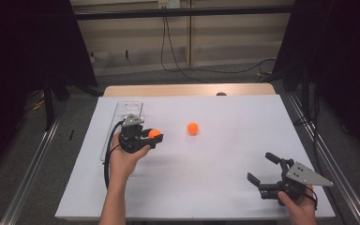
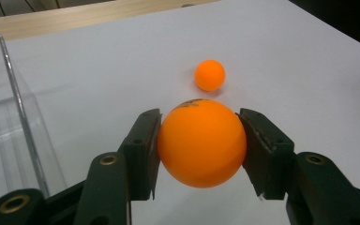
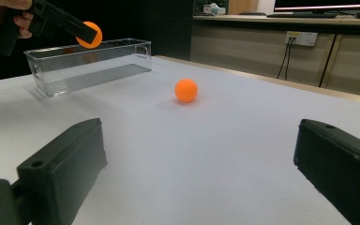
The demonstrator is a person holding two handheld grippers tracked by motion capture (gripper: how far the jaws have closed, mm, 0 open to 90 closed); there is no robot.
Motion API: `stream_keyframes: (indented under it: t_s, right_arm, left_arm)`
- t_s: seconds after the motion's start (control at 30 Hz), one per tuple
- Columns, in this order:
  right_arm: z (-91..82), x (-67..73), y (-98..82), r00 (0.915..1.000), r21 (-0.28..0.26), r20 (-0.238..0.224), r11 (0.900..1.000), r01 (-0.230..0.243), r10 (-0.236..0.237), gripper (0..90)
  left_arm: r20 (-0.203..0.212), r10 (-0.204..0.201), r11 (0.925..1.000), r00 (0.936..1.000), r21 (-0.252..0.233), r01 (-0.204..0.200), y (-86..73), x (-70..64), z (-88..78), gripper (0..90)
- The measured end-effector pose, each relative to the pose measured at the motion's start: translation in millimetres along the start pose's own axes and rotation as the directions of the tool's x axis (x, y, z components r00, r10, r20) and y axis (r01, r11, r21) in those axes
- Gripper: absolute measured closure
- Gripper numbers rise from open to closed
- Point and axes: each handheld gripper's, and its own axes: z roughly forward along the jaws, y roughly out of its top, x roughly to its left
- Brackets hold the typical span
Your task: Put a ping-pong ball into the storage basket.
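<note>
My left gripper (image 1: 155,136) is shut on an orange ball (image 1: 154,133), held above the white table sheet just right of a clear plastic bin (image 1: 122,123). Its two black jaws press the held ball (image 2: 201,143) from both sides. A second orange ball (image 1: 192,128) lies loose on the sheet to the right; it appears beyond the held one as a small orange ball (image 2: 209,74) and ahead of the right jaws (image 3: 186,90). My right gripper (image 1: 262,168) stands open at the front right, nothing between its jaws. The far left gripper holds its ball (image 3: 89,34) over the bin (image 3: 89,65).
The white sheet (image 1: 225,154) covers a wooden table whose far edge (image 1: 187,89) shows bare. Metal rails run along both sides of the table. Cables lie on the floor behind. A small dark object (image 1: 221,93) sits at the far edge.
</note>
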Motion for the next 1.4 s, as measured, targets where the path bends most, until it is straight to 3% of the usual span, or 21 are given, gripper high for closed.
stream_keyframes:
  t_s: [1.4]
  right_arm:
    - [0.0,-0.1,-0.1,1.0,0.001,0.001,1.0,-0.001,0.001,2.0]
  left_arm:
    - [-0.065,-0.012,0.9999,0.9978,-0.011,0.012,-3.6,13.9,-10.4,50.6]
